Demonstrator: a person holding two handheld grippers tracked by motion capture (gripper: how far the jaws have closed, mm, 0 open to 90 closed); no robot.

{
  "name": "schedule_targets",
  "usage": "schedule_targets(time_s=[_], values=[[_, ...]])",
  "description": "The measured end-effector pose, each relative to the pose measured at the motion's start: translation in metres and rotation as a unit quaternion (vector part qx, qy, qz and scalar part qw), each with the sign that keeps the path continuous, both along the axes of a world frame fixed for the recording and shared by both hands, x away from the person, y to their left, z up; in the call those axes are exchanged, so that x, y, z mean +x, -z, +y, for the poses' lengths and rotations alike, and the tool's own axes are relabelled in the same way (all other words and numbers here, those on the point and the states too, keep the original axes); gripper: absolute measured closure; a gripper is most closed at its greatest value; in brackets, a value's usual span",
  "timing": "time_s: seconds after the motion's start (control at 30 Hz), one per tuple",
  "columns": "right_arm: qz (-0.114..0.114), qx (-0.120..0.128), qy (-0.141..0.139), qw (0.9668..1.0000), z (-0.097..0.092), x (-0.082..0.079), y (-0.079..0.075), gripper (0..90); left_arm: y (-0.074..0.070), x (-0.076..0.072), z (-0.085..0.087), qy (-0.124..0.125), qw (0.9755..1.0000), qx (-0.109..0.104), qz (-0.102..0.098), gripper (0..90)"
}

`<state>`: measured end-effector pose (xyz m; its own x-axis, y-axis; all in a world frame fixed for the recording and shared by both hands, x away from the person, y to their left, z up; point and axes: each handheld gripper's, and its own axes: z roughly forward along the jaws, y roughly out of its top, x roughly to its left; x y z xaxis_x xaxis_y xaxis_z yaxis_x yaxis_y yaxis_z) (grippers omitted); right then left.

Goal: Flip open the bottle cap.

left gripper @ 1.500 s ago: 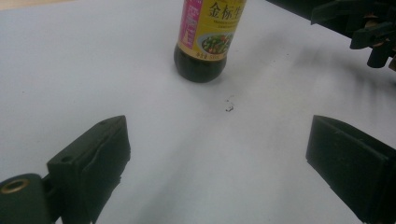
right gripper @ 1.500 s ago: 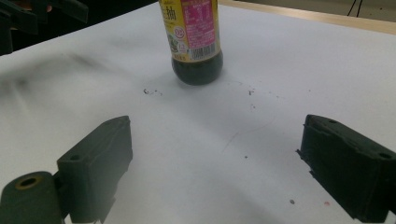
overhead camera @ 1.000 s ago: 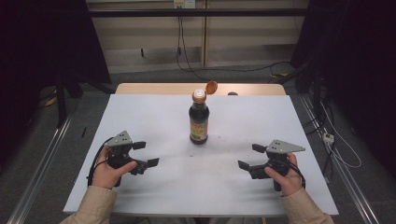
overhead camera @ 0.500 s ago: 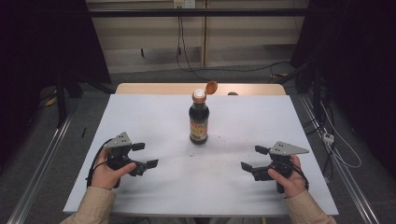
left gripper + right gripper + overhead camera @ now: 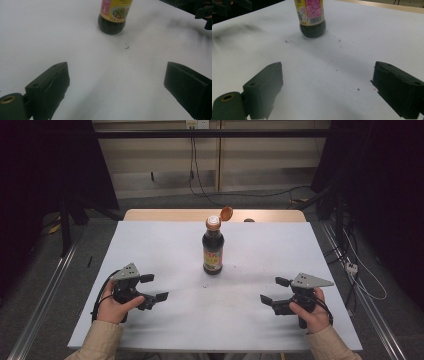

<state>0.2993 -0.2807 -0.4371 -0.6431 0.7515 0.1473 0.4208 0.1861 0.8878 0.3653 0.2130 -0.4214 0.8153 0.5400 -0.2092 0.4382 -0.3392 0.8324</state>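
Tongs (image 5: pixel 154 287) (image 5: pixel 274 291) agape over smudged white table (image 5: pixel 165 245); dark room.

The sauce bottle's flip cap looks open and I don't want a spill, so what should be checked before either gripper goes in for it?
1. Bottle upright on the table: ok.
2. Flip cap shut: not ok, it stands hinged open beside the neck.
3. Left gripper open and holding nothing: ok, jaws wide apart in the left gripper view.
4. Right gripper open and holding nothing: ok.
5. Bare table between each gripper and the bottle: ok, apart from a few dark specks.
6. How full the bottle is: cannot tell; the dark contents hide the level.
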Motion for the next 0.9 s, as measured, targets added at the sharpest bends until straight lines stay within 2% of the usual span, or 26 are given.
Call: schedule_targets(time_s=[0.9], values=[[0.003,-0.008,-0.002,1.0000,-0.002,-0.006,0.004,9.6,0.009,-0.012,0.016,-0.008,1.0000,0.001,0.002,6.0]])
